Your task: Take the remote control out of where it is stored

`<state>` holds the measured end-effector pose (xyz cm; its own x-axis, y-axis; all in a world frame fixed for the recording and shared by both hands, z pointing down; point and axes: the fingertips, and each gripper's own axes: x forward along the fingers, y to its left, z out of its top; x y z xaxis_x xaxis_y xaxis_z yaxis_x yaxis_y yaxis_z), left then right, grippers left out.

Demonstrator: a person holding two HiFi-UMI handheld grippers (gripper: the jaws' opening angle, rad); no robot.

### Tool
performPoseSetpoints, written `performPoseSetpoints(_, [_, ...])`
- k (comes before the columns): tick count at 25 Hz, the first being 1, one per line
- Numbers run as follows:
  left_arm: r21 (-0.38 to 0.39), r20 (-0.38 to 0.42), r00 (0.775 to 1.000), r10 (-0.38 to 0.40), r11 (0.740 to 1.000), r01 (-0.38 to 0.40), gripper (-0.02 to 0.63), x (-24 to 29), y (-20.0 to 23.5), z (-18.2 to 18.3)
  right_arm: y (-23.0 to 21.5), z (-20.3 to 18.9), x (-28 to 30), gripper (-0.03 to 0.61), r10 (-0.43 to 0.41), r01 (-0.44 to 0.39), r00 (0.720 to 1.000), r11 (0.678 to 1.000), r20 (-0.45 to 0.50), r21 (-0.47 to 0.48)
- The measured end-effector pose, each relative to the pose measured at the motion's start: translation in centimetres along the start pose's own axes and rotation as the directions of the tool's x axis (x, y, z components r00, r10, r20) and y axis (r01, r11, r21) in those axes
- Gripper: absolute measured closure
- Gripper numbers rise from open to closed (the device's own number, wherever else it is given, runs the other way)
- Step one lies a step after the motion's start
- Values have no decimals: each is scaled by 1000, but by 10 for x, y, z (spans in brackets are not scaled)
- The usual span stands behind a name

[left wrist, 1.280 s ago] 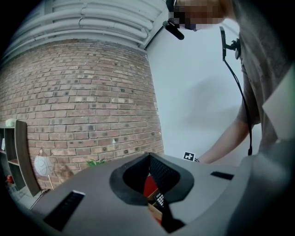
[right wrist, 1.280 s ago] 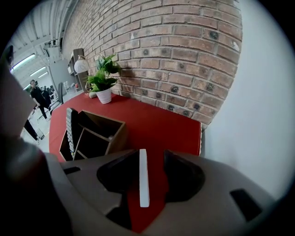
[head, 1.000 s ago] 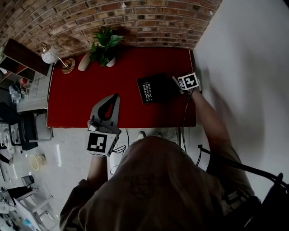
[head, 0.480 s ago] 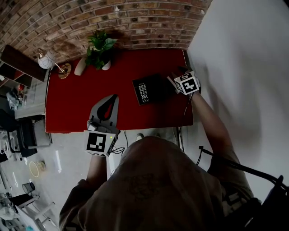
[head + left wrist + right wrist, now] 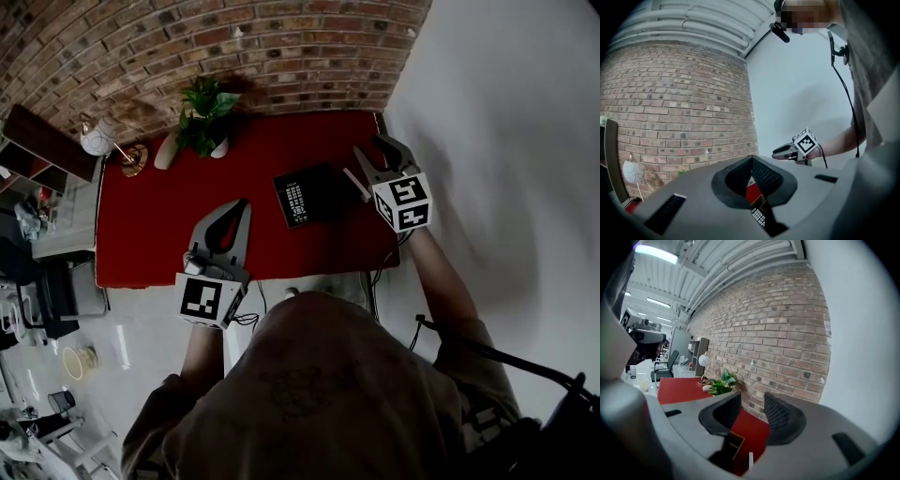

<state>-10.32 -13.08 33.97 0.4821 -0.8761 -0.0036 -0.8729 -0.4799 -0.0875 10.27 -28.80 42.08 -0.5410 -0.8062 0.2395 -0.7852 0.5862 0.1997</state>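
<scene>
A black storage box (image 5: 328,190) lies on the red table (image 5: 150,220), and the remote control (image 5: 296,199) with its pale keys lies at the box's left end. My right gripper (image 5: 369,147) hangs above the box's right end, open, with nothing between its jaws; the right gripper view shows the red table and the box's compartments (image 5: 733,446) below the jaws. My left gripper (image 5: 241,202) is held over the table's near edge, left of the box, its tips touching and nothing in them. Through its gap in the left gripper view I see the remote's keys (image 5: 758,216).
A potted plant (image 5: 206,114) and a lamp (image 5: 105,133) stand at the table's far edge by the brick wall. A white wall runs along the right. A thin white strip (image 5: 353,184) shows beside the box under the right gripper. Desks and chairs stand to the left.
The right gripper has lifted up off the right end of the black box and now points more level, jaws still apart. The left gripper has stayed in place.
</scene>
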Motion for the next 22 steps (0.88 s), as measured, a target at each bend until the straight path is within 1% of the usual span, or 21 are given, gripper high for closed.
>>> performPoseSetpoints(4, [5, 13, 1000, 2, 1000, -2, 603, 2, 2, 9, 7, 42, -27, 422, -7, 13, 995, 998, 97, -56])
performPoseSetpoints(8, [11, 20, 1000, 9, 1000, -9, 603, 2, 5, 16, 17, 74, -56, 422, -16, 35, 983, 994, 183, -99])
performPoseSetpoints(10, [14, 23, 1000, 13, 1000, -13, 603, 1, 6, 20, 21, 87, -71, 422, -22, 47, 973, 993, 230, -105])
performPoseSetpoints(13, [10, 32, 999, 19, 1000, -19, 603, 1, 8, 24, 28, 106, -91, 422, -11, 59, 946, 989, 325, -139])
performPoseSetpoints(16, [14, 39, 999, 19, 1000, -20, 603, -1, 9, 27, 38, 114, -102, 422, -5, 64, 935, 986, 355, -156])
performPoseSetpoints(20, [6, 50, 999, 18, 1000, -19, 603, -2, 9, 32, 48, 120, -115, 422, -13, 63, 930, 990, 369, -124])
performPoseSetpoints(22, [1, 54, 998, 21, 1000, -21, 603, -2, 10, 34, 46, 120, -121, 422, -33, 85, 928, 989, 372, -124])
